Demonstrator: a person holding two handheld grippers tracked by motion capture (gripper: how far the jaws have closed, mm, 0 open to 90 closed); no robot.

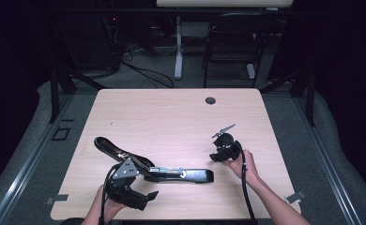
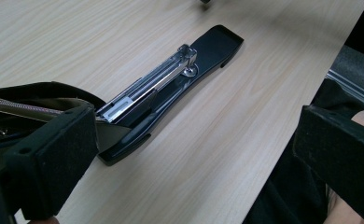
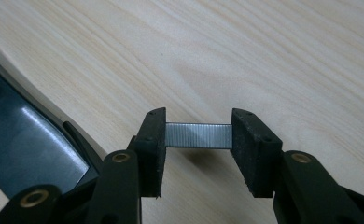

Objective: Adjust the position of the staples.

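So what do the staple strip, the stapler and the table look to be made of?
Short grey staple strip: metal, finely ribbed, dull sheen. Long black opened stapler: glossy base, probably plastic or painted metal; shiny chrome-like magazine rail. Pale rectangular table: light wood-grain top, likely matt laminate.

A light wood-grain counter (image 1: pixel 171 117) with rounded corners carries the scene. A small dark round grommet hole (image 1: pixel 210 100) sits near its far edge. A long black stapler (image 1: pixel 153 168), opened out flat with its silver staple channel exposed, lies on the near left part of the counter.
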